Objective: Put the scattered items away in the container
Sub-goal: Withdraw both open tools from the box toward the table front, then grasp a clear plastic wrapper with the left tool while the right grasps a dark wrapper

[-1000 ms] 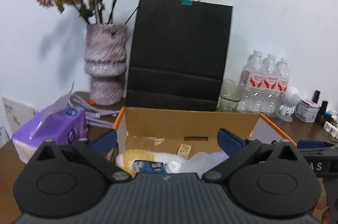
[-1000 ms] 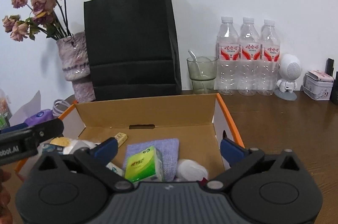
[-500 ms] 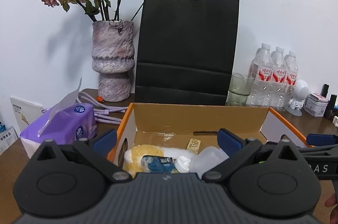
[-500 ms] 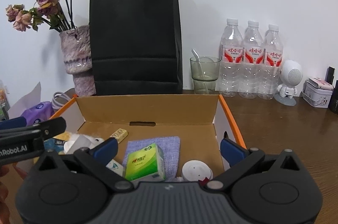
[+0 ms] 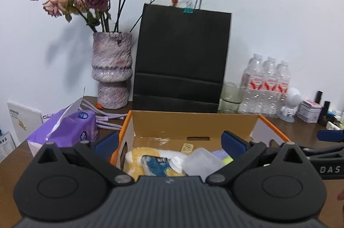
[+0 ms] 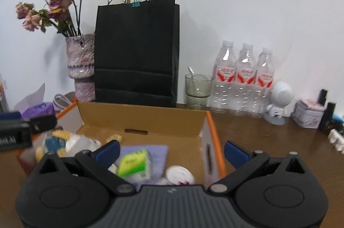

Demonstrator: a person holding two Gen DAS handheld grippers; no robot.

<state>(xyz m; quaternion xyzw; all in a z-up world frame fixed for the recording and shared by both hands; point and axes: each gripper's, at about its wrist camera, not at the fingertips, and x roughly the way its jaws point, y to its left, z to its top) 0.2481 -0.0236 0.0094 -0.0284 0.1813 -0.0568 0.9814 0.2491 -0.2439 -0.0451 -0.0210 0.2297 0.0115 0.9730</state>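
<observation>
While we hold both the left gripper (image 5: 169,143) and right gripper (image 6: 171,149) spread wide and empty, the cardboard box (image 6: 142,118) just ahead contains the green packet (image 6: 133,163), purple cloth (image 6: 158,152) and clear bottle (image 5: 202,161); beyond stands a black bag (image 5: 182,58).

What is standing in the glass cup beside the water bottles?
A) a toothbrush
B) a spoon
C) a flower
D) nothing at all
B: in the right wrist view a spoon leans inside the glass cup, its handle sticking up above the rim, just left of the three water bottles.
</observation>
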